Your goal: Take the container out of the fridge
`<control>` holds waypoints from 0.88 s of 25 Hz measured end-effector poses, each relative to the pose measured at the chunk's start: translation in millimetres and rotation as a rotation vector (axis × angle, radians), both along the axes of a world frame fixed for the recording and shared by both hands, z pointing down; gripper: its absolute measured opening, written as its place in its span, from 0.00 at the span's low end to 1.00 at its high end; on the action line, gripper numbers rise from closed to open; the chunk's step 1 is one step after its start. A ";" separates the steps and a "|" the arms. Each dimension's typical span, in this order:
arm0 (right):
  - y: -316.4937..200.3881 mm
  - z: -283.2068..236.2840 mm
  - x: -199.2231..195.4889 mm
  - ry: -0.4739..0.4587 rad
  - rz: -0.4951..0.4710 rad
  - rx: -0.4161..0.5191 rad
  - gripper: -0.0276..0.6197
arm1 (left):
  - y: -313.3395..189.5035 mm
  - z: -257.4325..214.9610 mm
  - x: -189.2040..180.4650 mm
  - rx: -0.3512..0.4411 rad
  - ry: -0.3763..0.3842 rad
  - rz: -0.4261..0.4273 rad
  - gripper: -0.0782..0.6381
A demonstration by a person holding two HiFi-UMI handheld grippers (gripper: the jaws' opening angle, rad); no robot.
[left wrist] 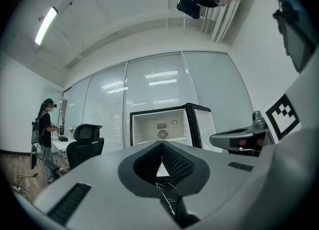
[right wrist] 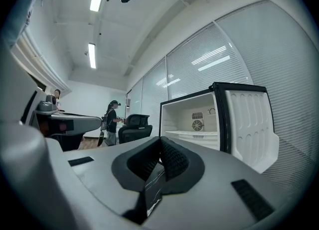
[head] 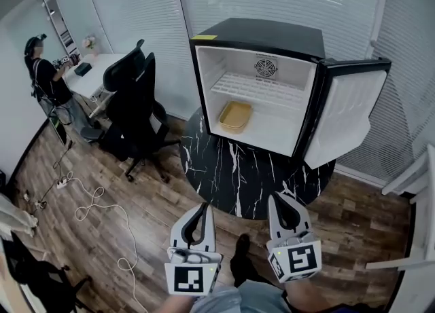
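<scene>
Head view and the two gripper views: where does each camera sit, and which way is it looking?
Head view: on the person's head, facing steeply down at the fridge, container, left gripper and right gripper.
Left gripper view: rides the left gripper, facing the fridge over its shut jaws.
Right gripper view: rides the right gripper, likewise.
Shared: all show the open fridge.

My left gripper (head: 202,207) and right gripper (head: 276,197), pale grey moulded shells, black ribbed pads (left wrist: 174,161) set in teardrop-shaped hollows, a white cube (head: 191,280) with black square markers on each, my blue-grey trousers (head: 238,299), a black shoe (head: 240,254)
</scene>
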State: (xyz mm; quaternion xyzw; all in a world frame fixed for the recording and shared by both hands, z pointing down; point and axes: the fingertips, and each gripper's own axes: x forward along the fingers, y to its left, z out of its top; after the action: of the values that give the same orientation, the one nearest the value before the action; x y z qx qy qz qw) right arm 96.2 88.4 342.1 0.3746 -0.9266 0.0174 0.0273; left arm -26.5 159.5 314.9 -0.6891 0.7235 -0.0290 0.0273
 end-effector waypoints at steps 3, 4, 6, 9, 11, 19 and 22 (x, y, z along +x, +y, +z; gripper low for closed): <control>-35.2 1.1 -15.8 -0.009 -0.002 -0.009 0.06 | -33.3 1.7 -13.8 -0.017 -0.019 0.005 0.13; -47.6 1.1 -20.3 -0.012 -0.001 -0.010 0.06 | -45.5 1.4 -18.6 -0.017 -0.024 0.007 0.13; -72.7 2.8 -29.1 -0.017 0.002 -0.014 0.06 | -69.9 1.8 -28.6 -0.020 -0.024 0.006 0.13; -106.2 8.7 -41.8 -0.018 0.006 -0.035 0.06 | -102.7 5.9 -42.8 -0.042 -0.024 0.003 0.13; -126.5 11.8 -49.1 -0.018 0.010 -0.047 0.06 | -123.5 7.7 -50.9 -0.052 -0.022 0.003 0.13; -199.5 9.9 -70.0 -0.032 0.032 -0.042 0.06 | -201.1 2.3 -68.3 -0.040 -0.055 0.042 0.13; -220.3 1.3 -74.5 -0.041 0.036 -0.030 0.06 | -222.9 -6.2 -71.9 -0.035 -0.067 0.050 0.13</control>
State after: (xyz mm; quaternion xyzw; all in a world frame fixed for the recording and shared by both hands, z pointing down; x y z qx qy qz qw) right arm 21.7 -131.8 343.4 0.3903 -0.9198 0.0393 0.0135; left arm -98.4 -63.5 308.7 -0.7059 0.7042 -0.0641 0.0399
